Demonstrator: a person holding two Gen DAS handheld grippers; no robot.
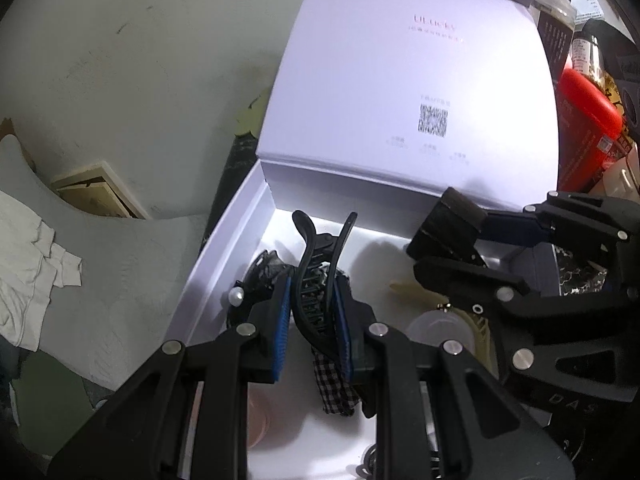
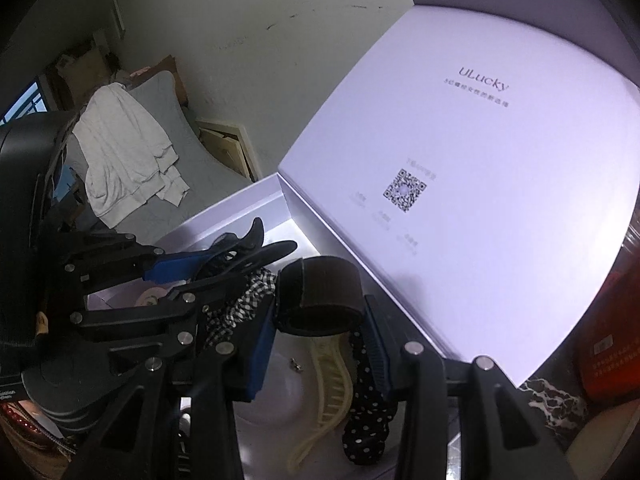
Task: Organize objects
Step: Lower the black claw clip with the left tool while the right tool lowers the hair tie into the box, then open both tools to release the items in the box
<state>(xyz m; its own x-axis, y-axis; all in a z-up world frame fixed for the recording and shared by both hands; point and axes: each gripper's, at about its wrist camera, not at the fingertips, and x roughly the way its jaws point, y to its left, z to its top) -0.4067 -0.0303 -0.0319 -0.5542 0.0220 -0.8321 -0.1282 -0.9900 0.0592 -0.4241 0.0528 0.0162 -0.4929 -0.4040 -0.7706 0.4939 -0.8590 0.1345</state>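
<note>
Both units share one build. Left gripper (image 1: 310, 308): matte black plastic linkage arms, round silver screw heads at each pivot, blue ribbed pads on the inner faces of the jaws. Right gripper (image 2: 320, 332): identical black arms, silver screws, blue pads; pale lettering on its body, partly legible.

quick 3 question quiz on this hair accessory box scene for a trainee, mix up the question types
1. True or false: the left claw is shut on the black plastic hair claw clip.
2. What does the right claw grip? A) a cream comb B) the dark brown velcro roller C) a red case
3. Fill in: both items are held over the open white cardboard box, whose lid stands ____.

Key: 1 true; 2 B; 3 open
</note>
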